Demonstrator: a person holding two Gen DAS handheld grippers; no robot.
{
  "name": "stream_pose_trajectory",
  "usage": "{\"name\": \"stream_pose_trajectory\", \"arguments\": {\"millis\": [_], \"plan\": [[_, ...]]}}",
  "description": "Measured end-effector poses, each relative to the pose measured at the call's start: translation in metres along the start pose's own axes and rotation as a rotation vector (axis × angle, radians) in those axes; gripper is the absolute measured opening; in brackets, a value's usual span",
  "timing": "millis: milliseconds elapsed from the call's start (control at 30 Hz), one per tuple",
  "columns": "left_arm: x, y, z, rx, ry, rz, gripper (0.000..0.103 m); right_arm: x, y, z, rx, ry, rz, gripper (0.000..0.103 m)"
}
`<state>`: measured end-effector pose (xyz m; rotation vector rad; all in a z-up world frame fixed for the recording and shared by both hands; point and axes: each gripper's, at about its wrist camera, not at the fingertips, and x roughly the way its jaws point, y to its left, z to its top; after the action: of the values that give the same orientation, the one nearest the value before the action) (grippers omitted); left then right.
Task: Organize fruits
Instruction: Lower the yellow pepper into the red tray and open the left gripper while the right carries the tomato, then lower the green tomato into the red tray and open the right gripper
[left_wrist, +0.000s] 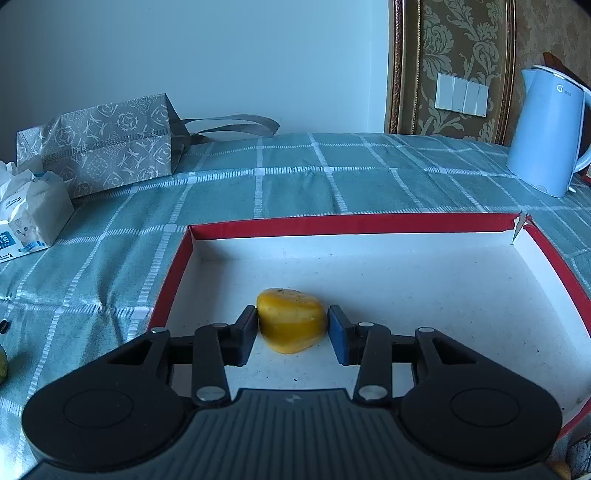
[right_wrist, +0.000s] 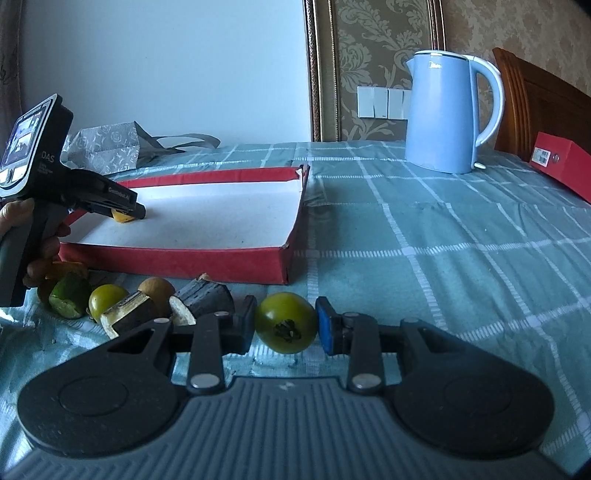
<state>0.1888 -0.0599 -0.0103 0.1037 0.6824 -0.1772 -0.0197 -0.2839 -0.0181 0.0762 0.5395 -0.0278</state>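
A yellow fruit piece rests on the white floor of a red-walled box. My left gripper straddles it, left pad touching, right pad a hair off; it also shows in the right wrist view over the box. My right gripper is shut on a green round fruit, held just above the tablecloth in front of the box. A pile of fruit pieces lies to its left: a green chunk, a green round fruit, a brown round fruit, dark-skinned pieces.
A blue kettle stands at the back right, also in the left wrist view. A red box lies far right. A patterned bag and a tissue pack sit at the back left.
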Motion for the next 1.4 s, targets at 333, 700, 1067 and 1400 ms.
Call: {"name": "stream_pose_trajectory", "arguments": {"millis": [333, 700, 1067, 1400], "plan": [[-0.053, 0.001, -0.019, 0.038, -0.163, 0.132, 0.07, 0.0, 0.0, 0.0, 0.0, -0.003, -0.008, 0.032], [-0.128, 0.021, -0.083, -0.025, -0.253, -0.014, 0.077, -0.009, 0.012, 0.003, -0.029, -0.056, -0.025, 0.032], [-0.115, 0.029, -0.091, -0.061, -0.164, -0.099, 0.077, 0.039, 0.068, 0.073, -0.136, -0.09, -0.027, 0.032], [-0.114, 0.032, -0.092, -0.083, -0.14, -0.128, 0.077, 0.135, 0.078, 0.099, -0.086, 0.136, -0.081, 0.032]]}}
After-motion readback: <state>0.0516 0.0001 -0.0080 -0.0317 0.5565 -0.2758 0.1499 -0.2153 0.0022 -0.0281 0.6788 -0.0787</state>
